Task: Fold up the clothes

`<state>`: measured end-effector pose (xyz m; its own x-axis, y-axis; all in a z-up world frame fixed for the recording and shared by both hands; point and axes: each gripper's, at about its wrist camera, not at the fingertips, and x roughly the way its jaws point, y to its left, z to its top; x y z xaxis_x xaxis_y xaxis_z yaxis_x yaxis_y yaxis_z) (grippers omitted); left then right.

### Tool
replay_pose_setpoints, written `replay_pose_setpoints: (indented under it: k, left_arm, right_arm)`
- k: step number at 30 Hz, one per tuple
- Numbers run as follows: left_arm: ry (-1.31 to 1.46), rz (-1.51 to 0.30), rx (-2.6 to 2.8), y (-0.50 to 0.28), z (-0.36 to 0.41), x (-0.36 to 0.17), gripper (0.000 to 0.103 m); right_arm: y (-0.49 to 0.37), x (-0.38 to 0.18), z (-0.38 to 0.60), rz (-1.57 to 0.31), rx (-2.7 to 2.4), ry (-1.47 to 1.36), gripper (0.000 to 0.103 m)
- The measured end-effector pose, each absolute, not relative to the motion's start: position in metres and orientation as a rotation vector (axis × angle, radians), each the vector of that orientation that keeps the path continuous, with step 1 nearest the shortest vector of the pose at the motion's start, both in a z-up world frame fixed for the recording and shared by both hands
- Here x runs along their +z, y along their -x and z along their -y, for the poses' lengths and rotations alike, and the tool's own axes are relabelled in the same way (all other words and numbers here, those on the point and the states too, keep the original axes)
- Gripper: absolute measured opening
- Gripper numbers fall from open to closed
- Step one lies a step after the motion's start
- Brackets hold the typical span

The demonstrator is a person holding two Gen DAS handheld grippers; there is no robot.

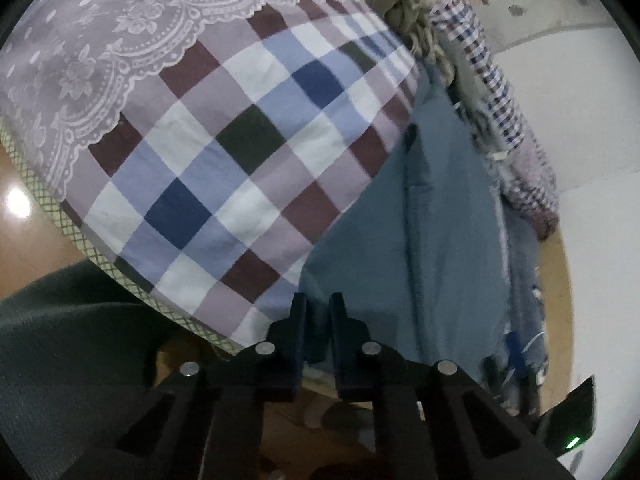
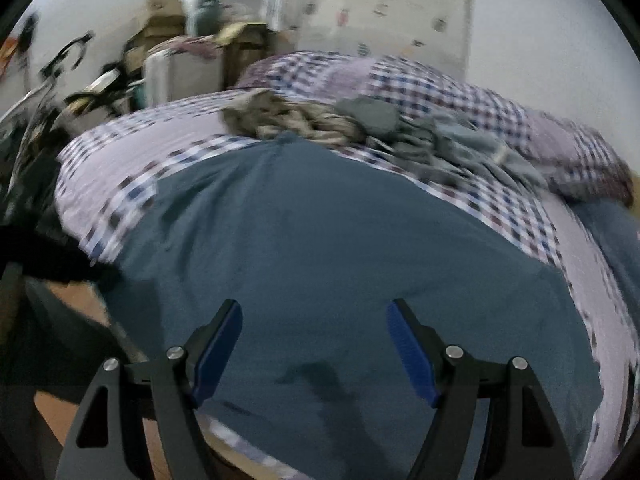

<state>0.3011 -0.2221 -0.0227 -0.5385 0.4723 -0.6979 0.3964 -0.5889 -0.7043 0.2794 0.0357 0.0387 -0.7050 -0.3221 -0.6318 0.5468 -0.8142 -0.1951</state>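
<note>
Left wrist view shows the blue garment (image 1: 436, 232) lying flat on the bed, over the checked bedsheet (image 1: 224, 168), and its near edge hangs at the bed's near edge. The left gripper (image 1: 318, 312) has its fingers close together with a bit of that blue cloth between them, so it looks like it is pinching the hem to hold it or lift it for a fold. In the right wrist view the same blue garment (image 2: 320, 240) is spread wide across the near side of the bed, which makes it easy to fold. The right gripper (image 2: 314, 320) has its fingers spread far apart and holds nothing; it hangs over the cloth, maybe ready to grab another spot. Farther back, near the far edge of the bed, a pile of other clothes (image 2: 304, 120) waits, tan and grey ones bunched up. A lace cover (image 1: 100, 52) lies over the sheet toward one end of the bed. Past the bed stands a blurry bicycle (image 2: 76, 80).
</note>
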Motion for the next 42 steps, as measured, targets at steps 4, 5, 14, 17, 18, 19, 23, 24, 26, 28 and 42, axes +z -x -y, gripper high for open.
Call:
replay_pose_setpoints:
  k: [4, 5, 14, 17, 18, 19, 23, 24, 26, 28, 42]
  left_arm:
    - [1.38, 1.488, 2.259, -0.303, 0.224, -0.019, 0.007]
    - [1.358, 1.502, 2.246, -0.303, 0.224, -0.018, 0.006]
    - [1.226, 1.617, 2.153, -0.31, 0.236, -0.018, 0.004]
    - [1.178, 1.645, 2.123, -0.314, 0.238, -0.016, 0.004]
    - [1.169, 1.652, 2.117, -0.316, 0.239, -0.016, 0.004]
    - [1.166, 1.659, 2.114, -0.317, 0.241, -0.017, 0.004]
    - [1.184, 1.677, 2.131, -0.324, 0.248, -0.02, 0.004]
    - [1.199, 1.676, 2.143, -0.325, 0.249, -0.02, 0.004]
    - [1.23, 1.683, 2.146, -0.327, 0.249, -0.023, 0.009]
    - [1.259, 1.692, 2.139, -0.325, 0.246, -0.026, 0.02]
    - [1.209, 1.757, 2.021, -0.323, 0.231, -0.036, 0.075]
  right_arm:
    - [-0.313, 0.024, 0.002, -0.707, -2.362, -0.707, 0.078]
    - [-0.32, 0.021, 0.01, -0.745, -2.337, -0.681, 0.077]
    - [-0.375, -0.022, 0.086, -1.027, -2.13, -0.454, 0.073]
    - [-0.372, -0.03, 0.102, -1.044, -2.133, -0.443, 0.058]
    - [-0.371, -0.033, 0.107, -1.053, -2.136, -0.44, 0.053]
    - [-0.371, -0.035, 0.111, -1.074, -2.144, -0.428, 0.053]
    - [-0.365, -0.045, 0.12, -1.151, -2.162, -0.391, 0.025]
    - [-0.363, -0.045, 0.12, -1.148, -2.163, -0.4, 0.008]
    - [-0.358, -0.043, 0.119, -1.132, -2.163, -0.417, 0.002]
    - [-0.355, -0.037, 0.117, -1.102, -2.17, -0.419, 0.001]
    - [-0.36, -0.008, 0.113, -0.996, -2.201, -0.408, 0.001]
